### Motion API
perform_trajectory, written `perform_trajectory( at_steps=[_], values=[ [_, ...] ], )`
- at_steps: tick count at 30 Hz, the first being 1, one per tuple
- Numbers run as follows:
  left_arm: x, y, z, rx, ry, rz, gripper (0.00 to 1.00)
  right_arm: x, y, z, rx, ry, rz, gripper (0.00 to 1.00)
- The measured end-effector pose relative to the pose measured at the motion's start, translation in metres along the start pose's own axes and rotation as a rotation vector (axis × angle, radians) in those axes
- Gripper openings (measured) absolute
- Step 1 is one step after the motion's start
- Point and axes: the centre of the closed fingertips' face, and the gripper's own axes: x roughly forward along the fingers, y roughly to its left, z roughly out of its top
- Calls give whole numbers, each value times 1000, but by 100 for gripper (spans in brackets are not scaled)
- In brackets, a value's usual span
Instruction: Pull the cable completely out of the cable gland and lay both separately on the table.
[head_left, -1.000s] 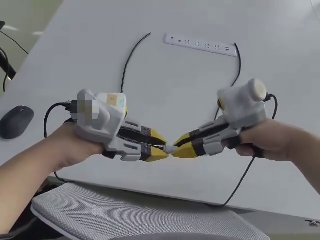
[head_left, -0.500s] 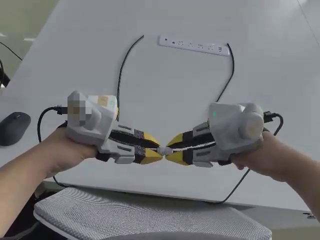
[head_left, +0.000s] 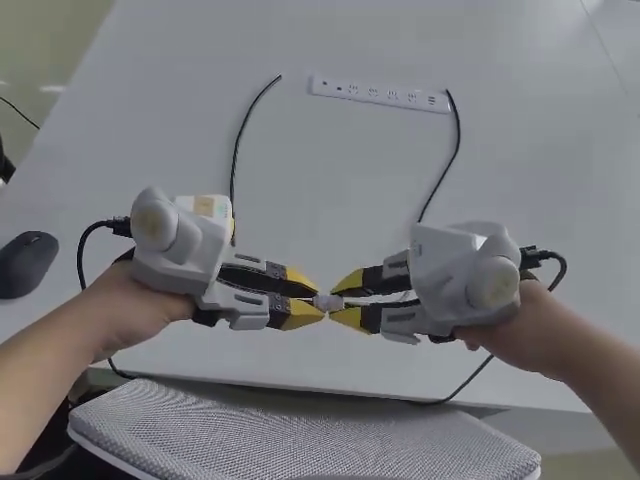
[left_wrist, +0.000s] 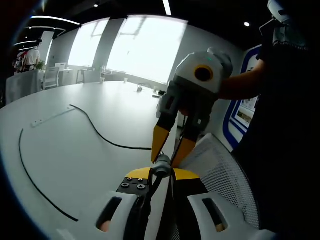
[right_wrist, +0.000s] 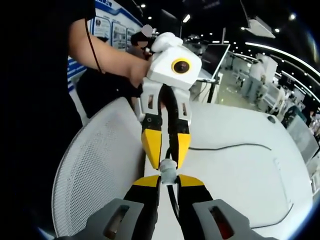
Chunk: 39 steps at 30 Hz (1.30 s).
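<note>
A small white cable gland (head_left: 325, 300) hangs in the air between two grippers that meet tip to tip over the table's near edge. My left gripper (head_left: 316, 306) comes in from the left, shut on the cable gland (left_wrist: 161, 167). My right gripper (head_left: 336, 301) faces it from the right, its yellow fingers pinched at the gland's other end on the thin black cable (right_wrist: 173, 199), which runs back between its jaws. In the right gripper view the gland (right_wrist: 168, 171) sits just past my own tips, with the left gripper's fingers (right_wrist: 152, 142) closing onto it.
A white power strip (head_left: 375, 93) lies at the far side of the white table (head_left: 330, 190). Black cords (head_left: 236, 150) curve across the table toward both hands. A dark mouse (head_left: 25, 262) sits at the left edge. A grey mesh chair (head_left: 300, 440) is below the near edge.
The right gripper has rolled and dropped a little, turning its box toward me. Both grippers stay tip to tip on the gland and have drifted slightly left.
</note>
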Motion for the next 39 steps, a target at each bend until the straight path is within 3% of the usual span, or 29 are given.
perform_trajectory(
  at_steps=[6,11,17,21,22,26,32,36,39],
  values=[
    [0,-3,5,22,-6,10,15,-3,-2,4,24,-22,-17,10],
    [2,-1,4,31,2,20,15,-6,-7,2,55,-10,-36,16],
    [0,2,6,54,-5,45,15,-21,-12,1,116,-29,-79,20],
    [-1,3,11,81,-8,59,15,-32,-16,-9,145,0,-161,23],
    [-1,3,12,86,-9,60,15,-35,-22,-13,149,15,-221,23],
    [-1,4,15,102,-13,71,15,-38,-30,-16,122,21,-322,21],
    [0,8,20,94,-17,93,15,-36,-27,-19,127,16,-371,20],
    [0,9,22,97,-17,95,15,-37,-35,-20,98,38,-436,15],
    [1,11,22,91,-15,97,15,-34,-36,-18,101,32,-440,15]
  ],
)
